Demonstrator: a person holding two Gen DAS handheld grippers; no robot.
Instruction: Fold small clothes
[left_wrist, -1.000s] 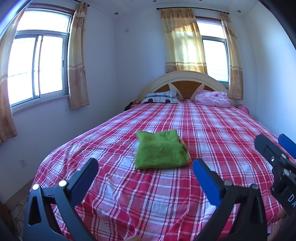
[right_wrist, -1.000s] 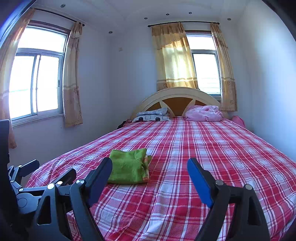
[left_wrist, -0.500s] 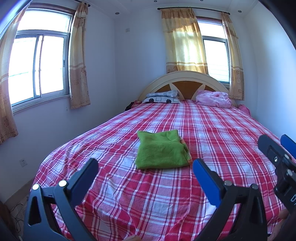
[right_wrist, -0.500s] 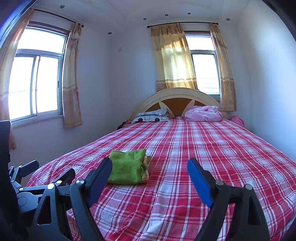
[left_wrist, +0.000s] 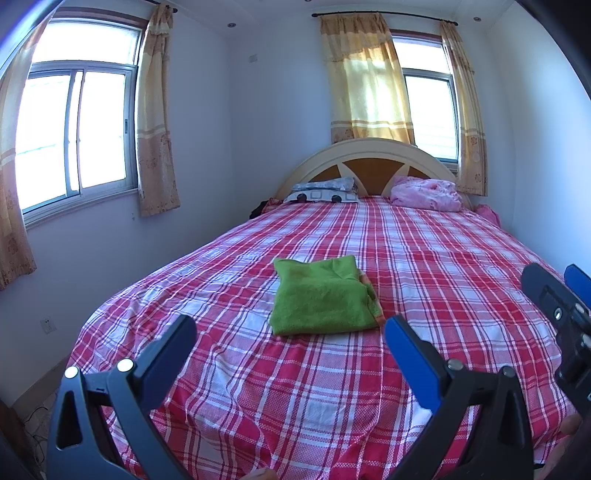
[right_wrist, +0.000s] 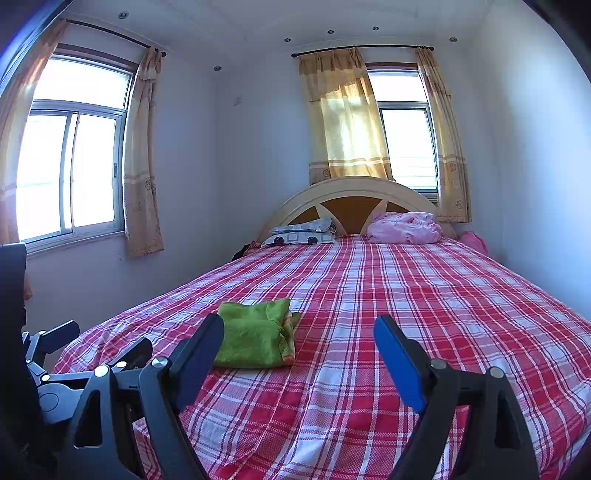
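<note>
A folded green garment (left_wrist: 323, 297) lies flat on the red-and-white plaid bedspread (left_wrist: 424, 266), toward the foot of the bed and well short of the pillows, with an orange edge showing along its right side. The left gripper (left_wrist: 290, 334) hangs above the foot of the bed just short of the green garment, its jaws spread wide with nothing between them, and the garment sits in the gap between its two fingers without touching either. The right gripper (right_wrist: 299, 330) is held to the right of the green garment, likewise released and empty; in its own view the garment (right_wrist: 255, 336) appears just behind its left finger (right_wrist: 197, 363). Beyond the green garment, at the head of the bed, a patterned grey-and-white pillow (left_wrist: 323, 190) and a crumpled pink blanket (left_wrist: 426, 194) rest against the arched cream-and-wood headboard (left_wrist: 369, 162). Behind the headboard a window is hung with yellow curtains (left_wrist: 364, 85), and a second window (left_wrist: 74, 129) is on the wall to the left of the bed.
</note>
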